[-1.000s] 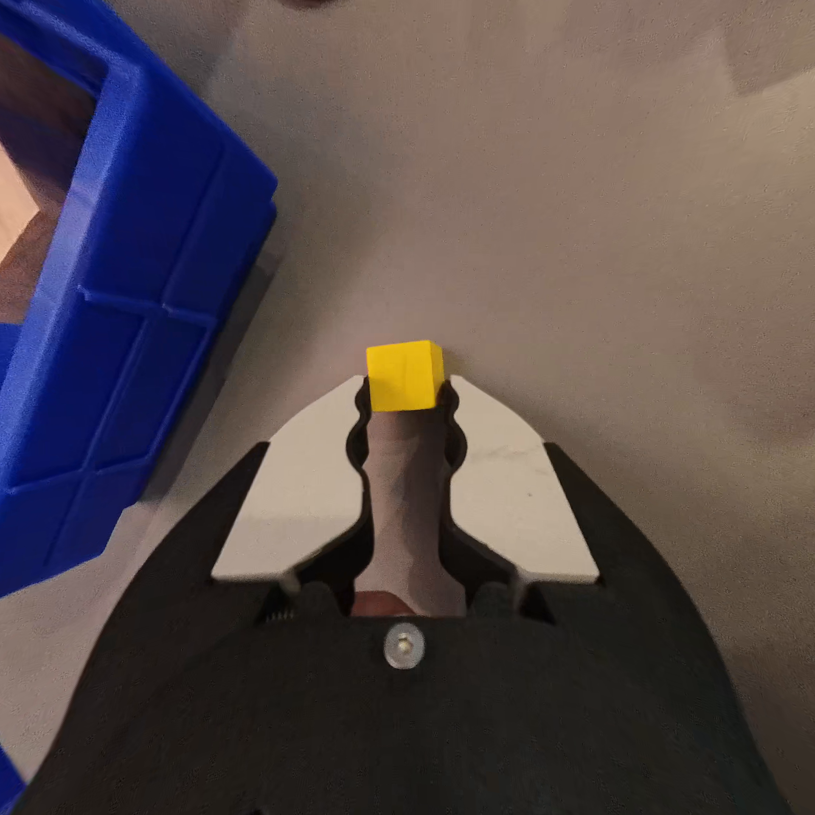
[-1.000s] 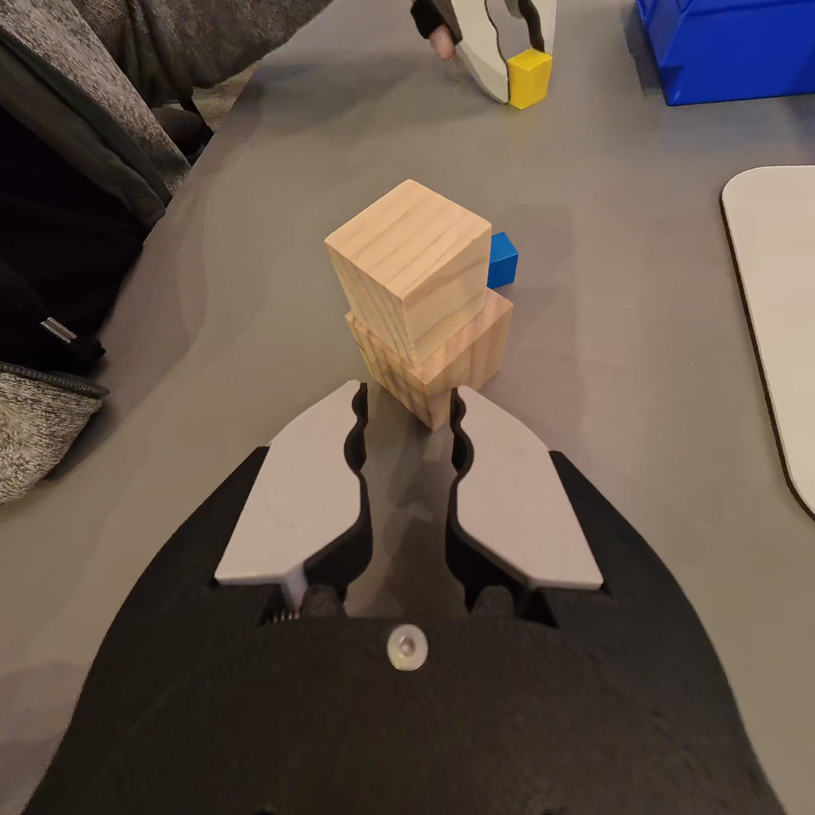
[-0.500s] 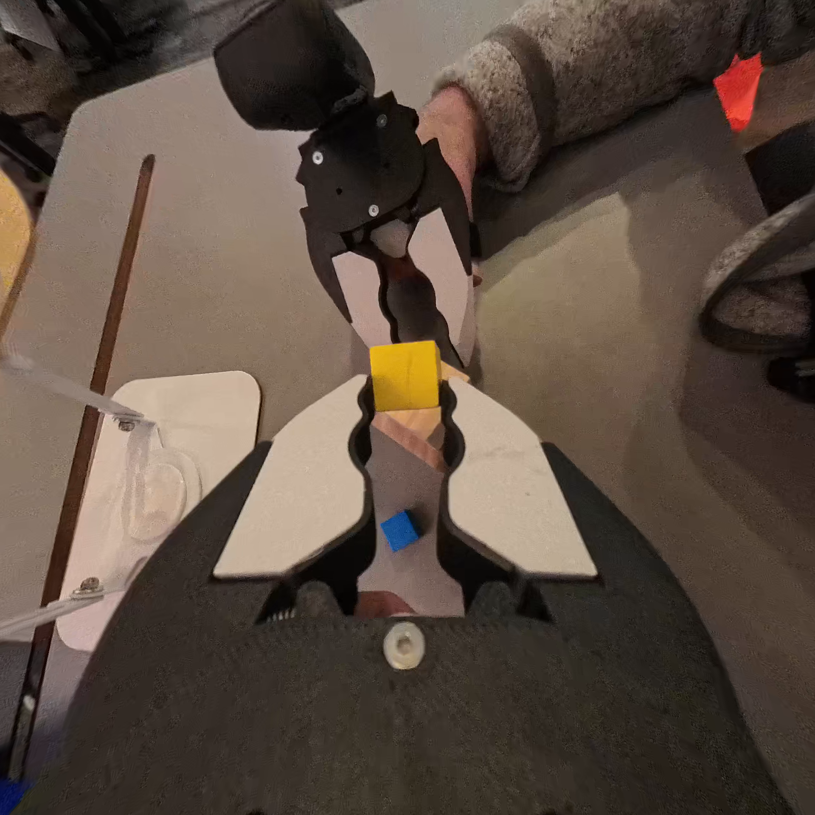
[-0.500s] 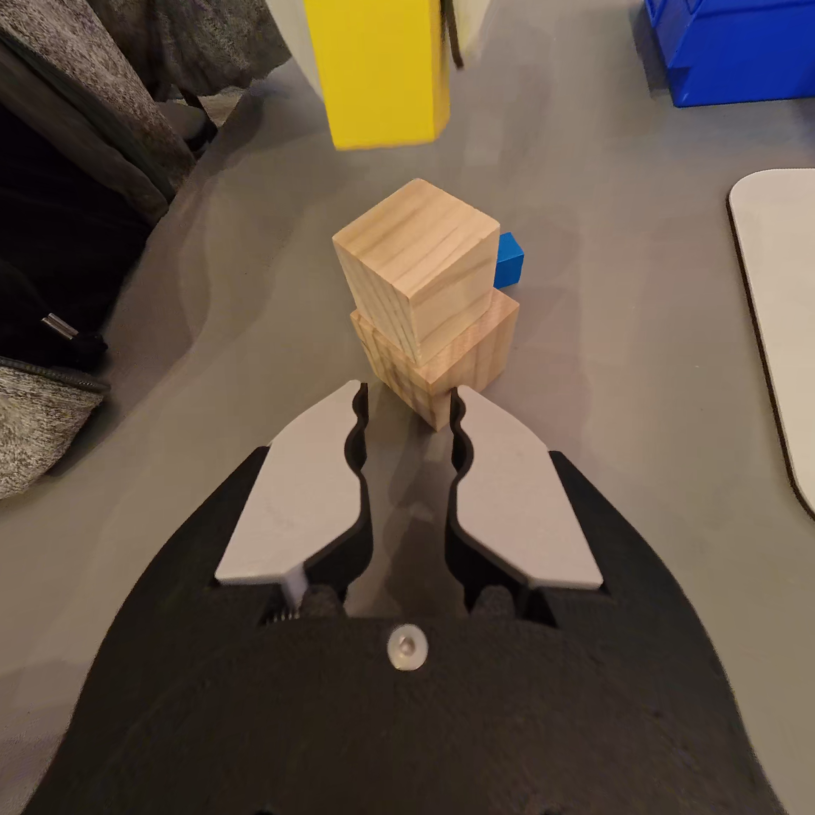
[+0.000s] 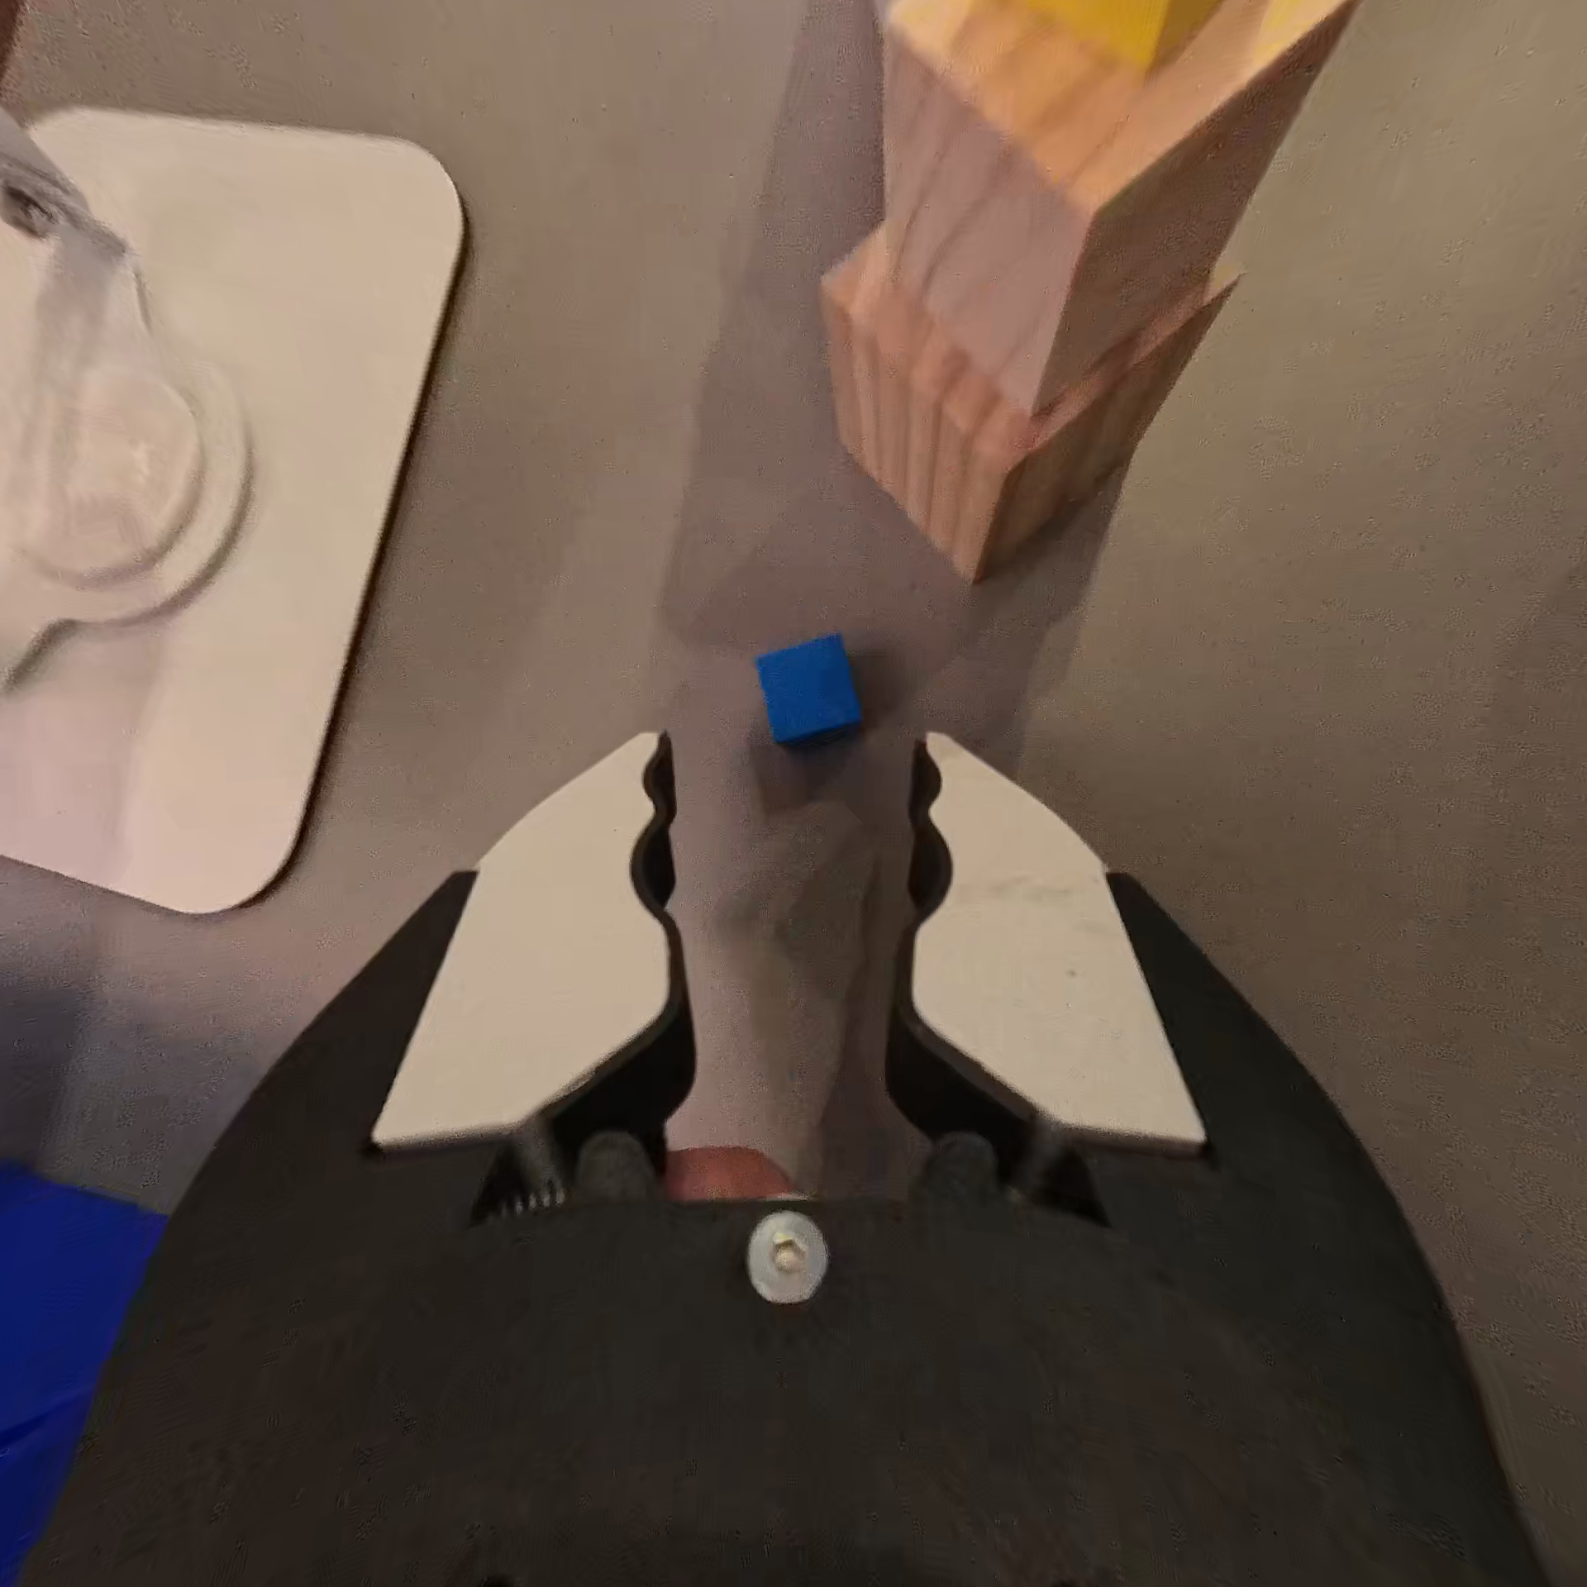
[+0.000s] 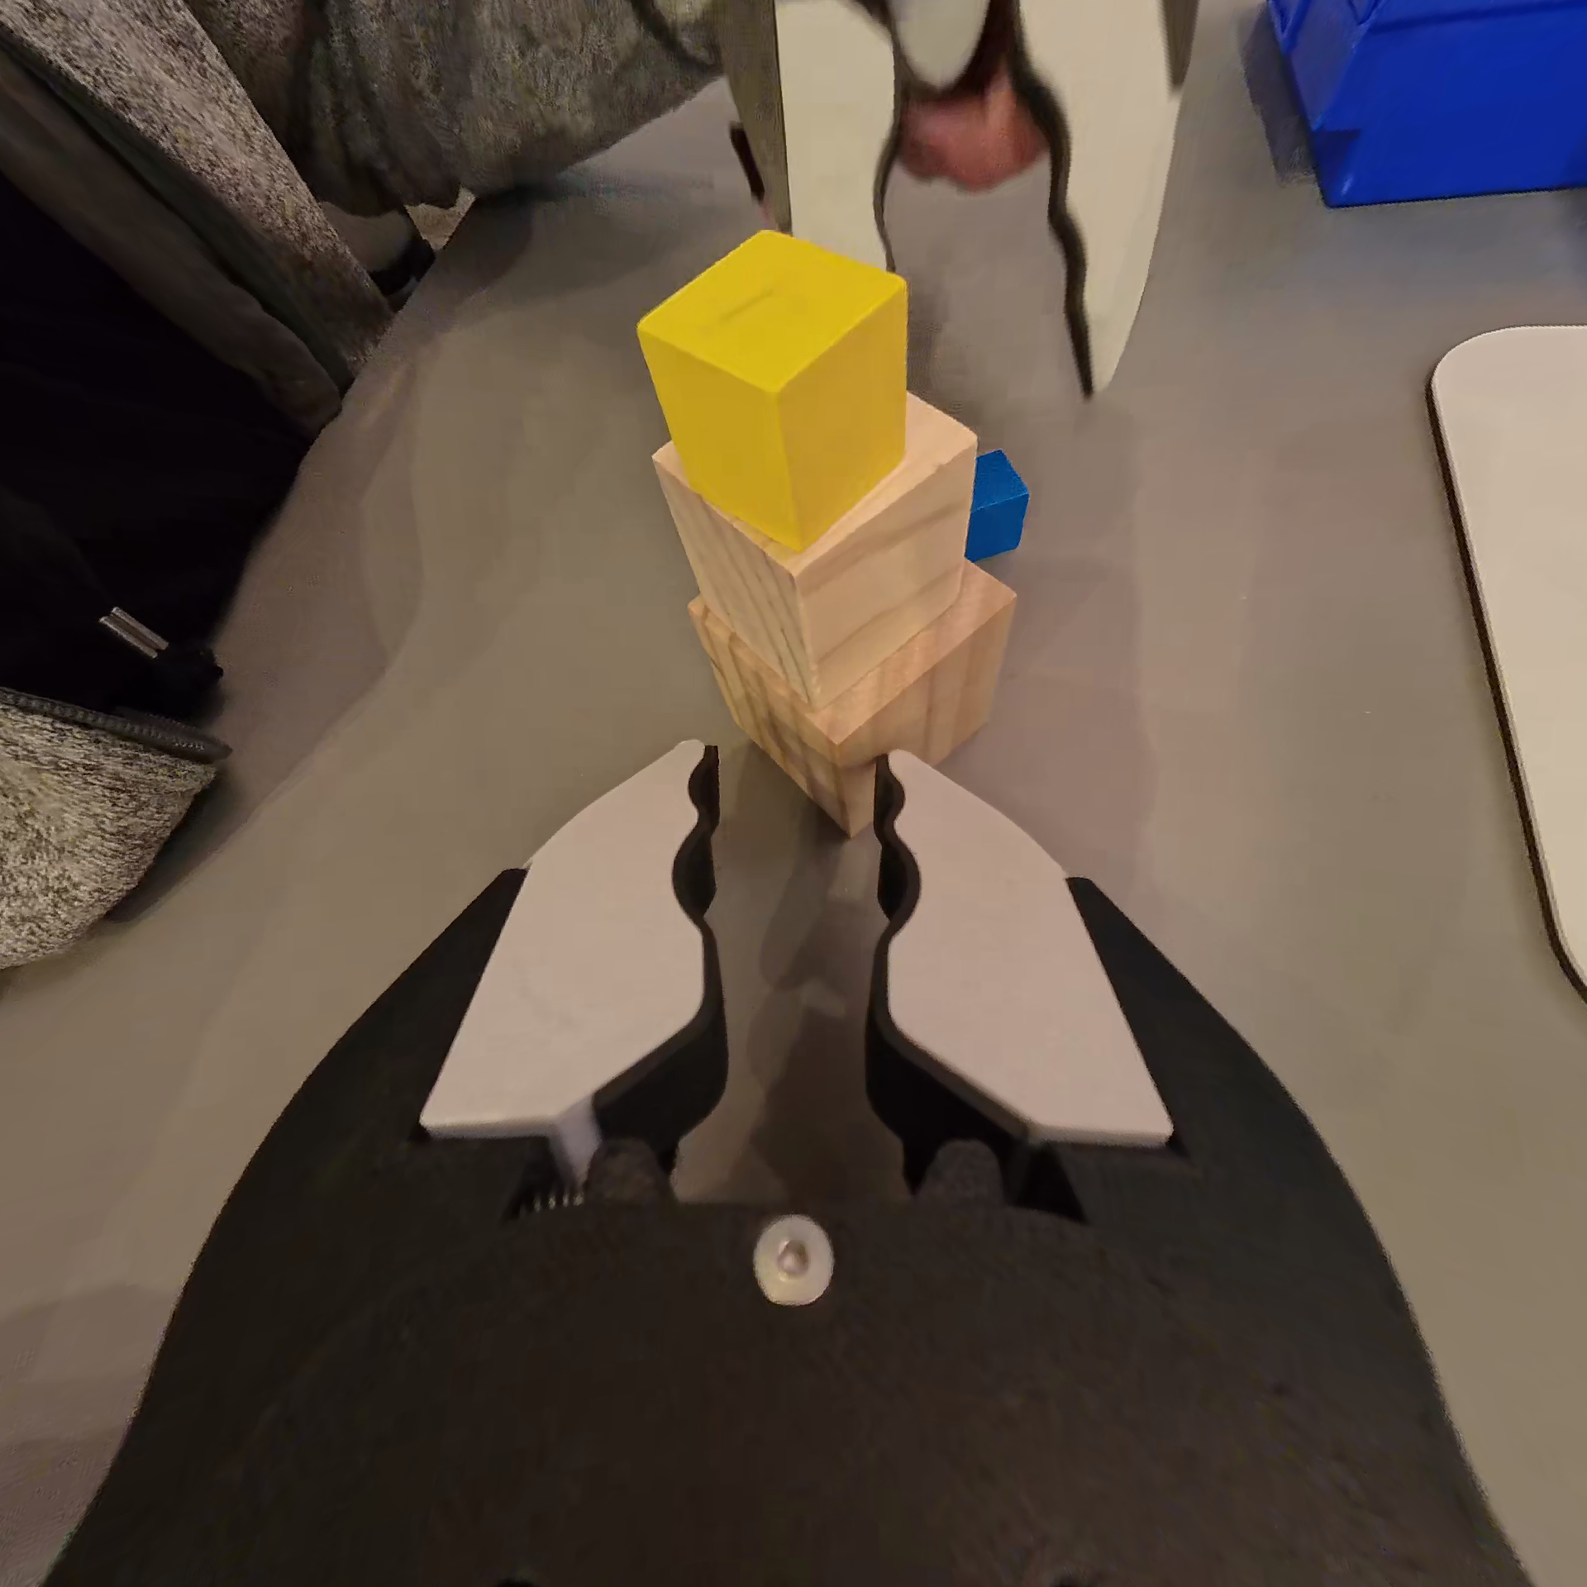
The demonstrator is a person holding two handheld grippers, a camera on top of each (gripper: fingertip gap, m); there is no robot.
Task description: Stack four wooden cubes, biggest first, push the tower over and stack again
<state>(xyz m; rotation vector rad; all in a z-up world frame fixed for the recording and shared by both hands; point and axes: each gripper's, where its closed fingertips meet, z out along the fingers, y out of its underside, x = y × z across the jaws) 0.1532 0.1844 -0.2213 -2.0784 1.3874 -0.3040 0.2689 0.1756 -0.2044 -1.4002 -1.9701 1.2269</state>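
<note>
I see the tower at centre of the right wrist view: the large pale wooden cube (image 6: 893,687) sits on the grey tabletop (image 6: 429,601) with one vertical corner edge pointing toward my right gripper (image 6: 790,773), the medium pale wooden cube (image 6: 824,558) rests on it turned slightly, and the yellow painted cube (image 6: 773,378) rests on top, also corner-on to me. The stack's long axis runs upright, leaning a little to the upper left of the frame from the wide lens. The small blue cube (image 6: 996,507) lies on the table just behind the tower, to its right. In the left wrist view that blue cube (image 5: 807,687) sits just ahead of my left gripper (image 5: 790,756), whose jaws stand apart and empty; the tower is blurred at upper right. The right gripper's jaws are also apart, holding nothing, their tips near the bottom cube's corner. A white rounded mat (image 6: 1529,558) lies at right, a blue plastic bin (image 6: 1443,94) at upper right.
</note>
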